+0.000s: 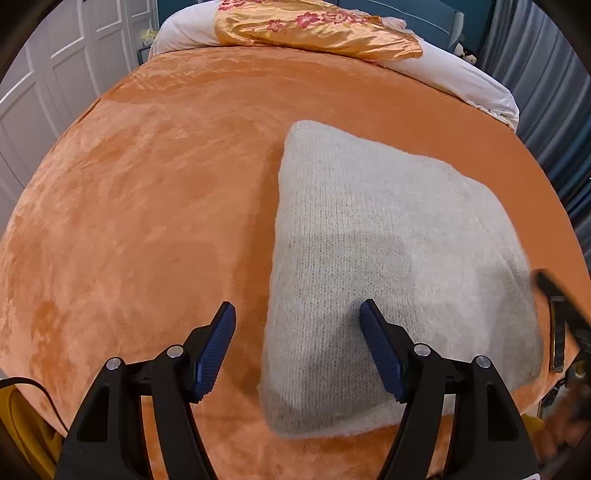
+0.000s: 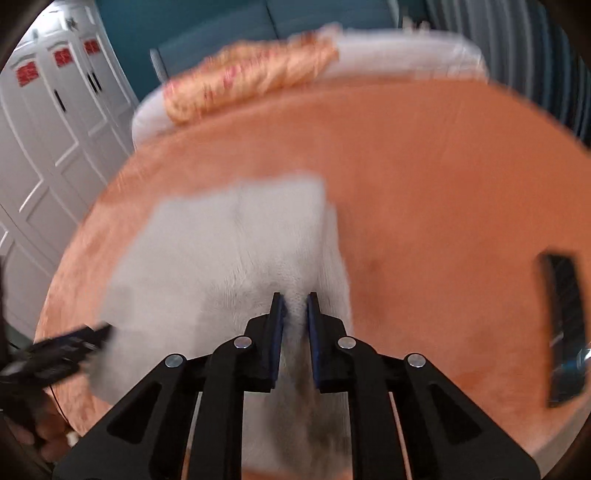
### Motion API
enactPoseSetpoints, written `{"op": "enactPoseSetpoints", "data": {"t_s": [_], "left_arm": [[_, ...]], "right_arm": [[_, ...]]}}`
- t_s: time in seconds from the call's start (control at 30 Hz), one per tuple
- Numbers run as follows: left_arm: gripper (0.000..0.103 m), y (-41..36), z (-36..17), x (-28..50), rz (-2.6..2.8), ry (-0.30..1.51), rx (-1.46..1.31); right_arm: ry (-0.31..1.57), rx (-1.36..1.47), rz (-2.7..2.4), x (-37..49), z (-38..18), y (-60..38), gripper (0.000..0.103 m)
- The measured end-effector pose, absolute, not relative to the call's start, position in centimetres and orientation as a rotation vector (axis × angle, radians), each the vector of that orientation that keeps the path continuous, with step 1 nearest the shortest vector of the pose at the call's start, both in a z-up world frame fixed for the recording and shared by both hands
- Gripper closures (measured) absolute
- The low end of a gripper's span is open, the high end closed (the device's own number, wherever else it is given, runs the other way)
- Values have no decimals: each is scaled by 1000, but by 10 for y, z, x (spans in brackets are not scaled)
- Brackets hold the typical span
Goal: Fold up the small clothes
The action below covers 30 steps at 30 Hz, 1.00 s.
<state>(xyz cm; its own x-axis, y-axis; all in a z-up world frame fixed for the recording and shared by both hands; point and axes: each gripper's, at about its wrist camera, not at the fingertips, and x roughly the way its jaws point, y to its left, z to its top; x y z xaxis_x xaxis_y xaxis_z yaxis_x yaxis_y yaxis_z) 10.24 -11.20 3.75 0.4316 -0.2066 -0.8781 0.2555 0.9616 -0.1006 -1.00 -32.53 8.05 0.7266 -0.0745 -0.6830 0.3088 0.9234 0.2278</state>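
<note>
A folded grey knit garment (image 1: 388, 266) lies on the orange bedspread (image 1: 147, 221). My left gripper (image 1: 297, 317) is open and empty, hovering over the garment's left edge, one finger over the bedspread and the other over the knit. My right gripper (image 2: 294, 306) is shut on the near right part of the same garment (image 2: 221, 251), with knit pinched between its pads. The right wrist view is blurred by motion. The right gripper shows at the right edge of the left wrist view (image 1: 561, 314). The left gripper shows at the left edge of the right wrist view (image 2: 70, 345).
A gold floral cover (image 1: 317, 29) lies over white pillows (image 1: 461, 81) at the head of the bed. White wardrobe doors (image 2: 48, 147) stand to the left. A dark flat object (image 2: 563, 332) lies on the bedspread at the right.
</note>
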Motion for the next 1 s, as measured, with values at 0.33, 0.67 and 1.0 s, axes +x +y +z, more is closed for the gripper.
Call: {"op": "enactPoseSetpoints", "data": {"t_s": [0.33,0.67,1.0], "left_arm": [[38,-115,46,80,-290,1106,91],[31,-114,23,72,-274,1138,139],[32,-94,42,65,-290,1156,108]], "right_arm": [[910,241,-235,-38,48,-285,89],[947,306,-197,-43,35,-275,92],[912,416,-260,-57,42,-304,69]]}}
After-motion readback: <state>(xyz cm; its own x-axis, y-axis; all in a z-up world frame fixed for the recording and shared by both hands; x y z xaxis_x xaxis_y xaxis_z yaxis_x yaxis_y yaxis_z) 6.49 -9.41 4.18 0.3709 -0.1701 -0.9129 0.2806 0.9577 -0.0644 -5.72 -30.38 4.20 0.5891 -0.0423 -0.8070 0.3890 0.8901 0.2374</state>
